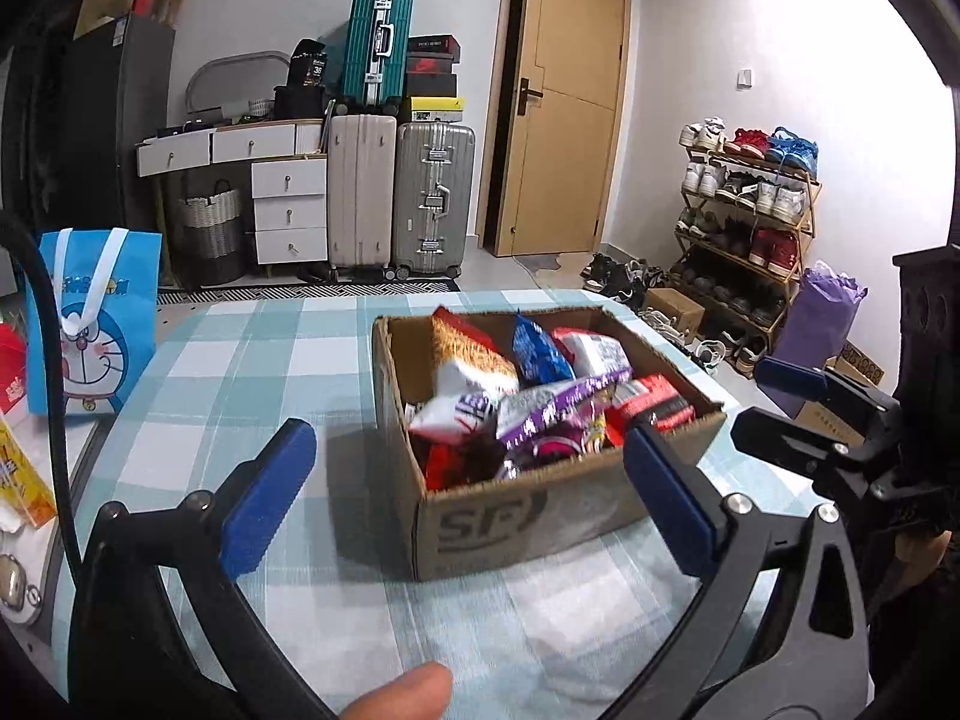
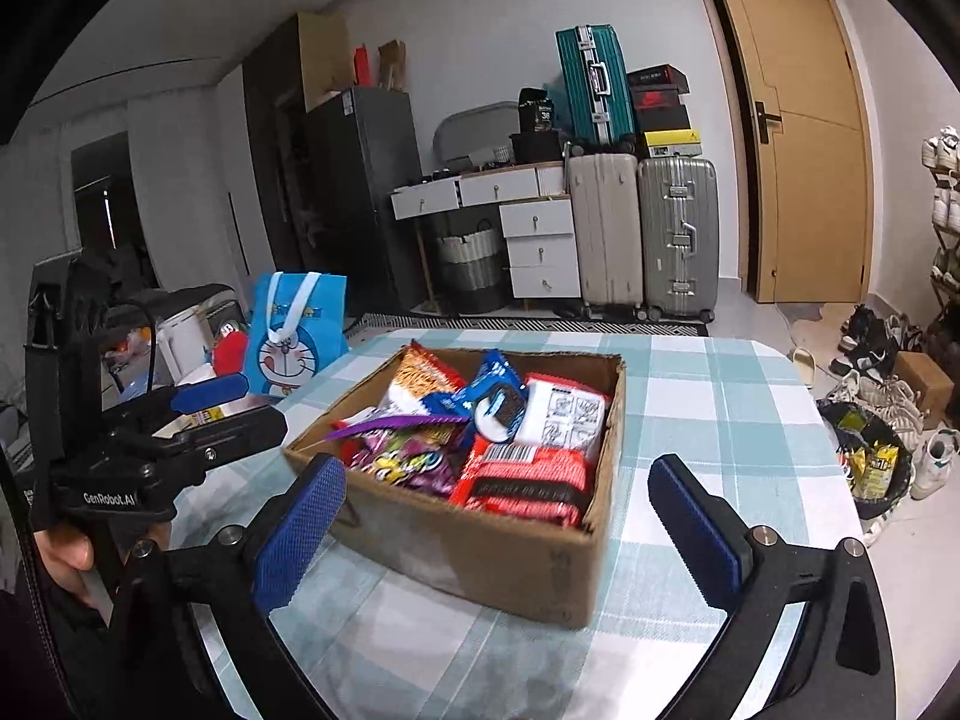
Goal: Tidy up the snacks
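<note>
A cardboard box stands on the checked tablecloth, filled with several snack packets: an orange one, a blue one, a purple one and red ones. My left gripper is open and empty, its blue pads either side of the box's near corner, a little short of it. My right gripper is open and empty, hovering in front of the box. Each gripper shows in the other's view: the right one, the left one.
A blue Doraemon bag stands at the table's far left edge. A yellow carton lies at the left. Suitcases, drawers, a door and a shoe rack stand beyond the table. A bin with wrappers is right of the table.
</note>
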